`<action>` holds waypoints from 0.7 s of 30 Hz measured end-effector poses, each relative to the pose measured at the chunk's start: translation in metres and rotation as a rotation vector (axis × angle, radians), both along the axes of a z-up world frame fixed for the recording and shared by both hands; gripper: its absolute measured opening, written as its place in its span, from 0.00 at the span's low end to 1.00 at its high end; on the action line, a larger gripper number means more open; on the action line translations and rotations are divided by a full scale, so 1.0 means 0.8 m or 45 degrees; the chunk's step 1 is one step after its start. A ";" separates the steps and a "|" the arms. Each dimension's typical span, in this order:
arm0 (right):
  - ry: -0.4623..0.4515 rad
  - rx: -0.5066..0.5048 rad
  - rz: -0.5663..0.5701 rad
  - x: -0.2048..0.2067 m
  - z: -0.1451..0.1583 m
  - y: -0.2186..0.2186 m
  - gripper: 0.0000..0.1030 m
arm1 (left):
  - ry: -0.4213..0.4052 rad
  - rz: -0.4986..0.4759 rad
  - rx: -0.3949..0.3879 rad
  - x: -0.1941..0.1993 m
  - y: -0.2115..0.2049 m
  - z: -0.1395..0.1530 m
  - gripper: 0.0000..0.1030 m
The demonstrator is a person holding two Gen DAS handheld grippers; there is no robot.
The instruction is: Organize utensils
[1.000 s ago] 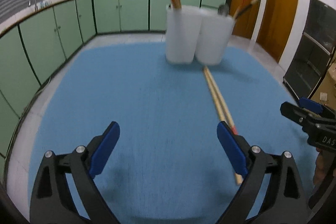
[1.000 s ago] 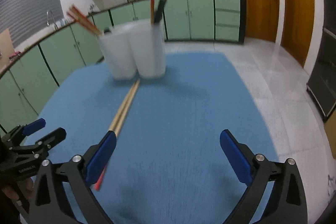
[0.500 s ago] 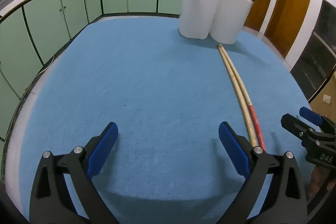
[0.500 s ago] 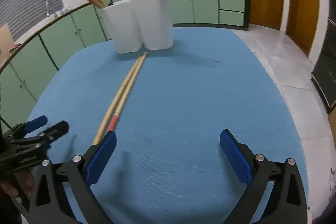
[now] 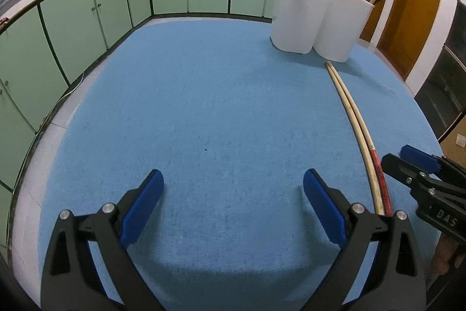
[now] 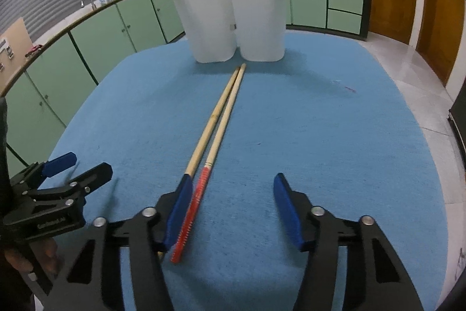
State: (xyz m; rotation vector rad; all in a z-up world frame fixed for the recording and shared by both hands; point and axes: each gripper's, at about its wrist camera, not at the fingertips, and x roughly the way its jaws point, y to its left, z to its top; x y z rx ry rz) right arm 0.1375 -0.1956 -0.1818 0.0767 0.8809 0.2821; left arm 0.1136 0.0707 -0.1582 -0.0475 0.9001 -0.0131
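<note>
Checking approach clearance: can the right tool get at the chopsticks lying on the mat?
Probably yes. The right tool is closing with the chopsticks by its left pad, nothing over them; the left tool sits aside.

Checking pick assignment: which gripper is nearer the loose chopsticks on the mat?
Right. The right gripper straddles the loose chopsticks at their red ends, jaws closing. The left gripper sits beside them, open over bare mat.
</note>
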 end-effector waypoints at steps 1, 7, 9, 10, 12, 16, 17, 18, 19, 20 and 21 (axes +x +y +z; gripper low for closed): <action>0.000 -0.003 0.004 0.000 0.000 0.002 0.51 | 0.002 -0.001 0.000 -0.001 0.001 0.000 0.91; 0.003 -0.031 0.011 0.004 0.000 0.008 0.43 | 0.015 0.002 -0.009 0.003 0.001 -0.002 0.91; 0.003 -0.039 0.017 0.005 0.000 0.011 0.41 | 0.016 0.001 -0.007 0.003 0.001 -0.003 0.91; 0.004 -0.048 0.018 0.006 0.000 0.013 0.40 | 0.016 0.000 -0.006 0.004 0.001 -0.003 0.91; 0.003 -0.065 0.023 0.007 -0.001 0.017 0.36 | 0.015 -0.002 -0.003 0.004 -0.001 -0.003 0.91; -0.002 -0.094 0.034 0.006 -0.001 0.024 0.25 | 0.014 0.002 -0.002 0.004 -0.002 -0.003 0.91; -0.001 -0.090 0.035 0.005 -0.001 0.023 0.20 | 0.013 0.003 -0.004 0.005 -0.002 -0.002 0.91; -0.001 -0.087 0.036 0.004 -0.001 0.022 0.14 | 0.013 0.004 -0.005 0.005 -0.003 -0.002 0.91; -0.001 -0.084 0.040 0.003 -0.001 0.022 0.10 | 0.011 0.004 -0.007 0.004 -0.004 -0.002 0.91; -0.003 -0.085 0.041 0.001 0.000 0.020 0.08 | 0.009 0.001 -0.009 0.004 -0.005 -0.001 0.91; -0.004 -0.085 0.039 0.000 -0.001 0.018 0.07 | 0.005 -0.005 -0.010 0.004 -0.009 0.000 0.91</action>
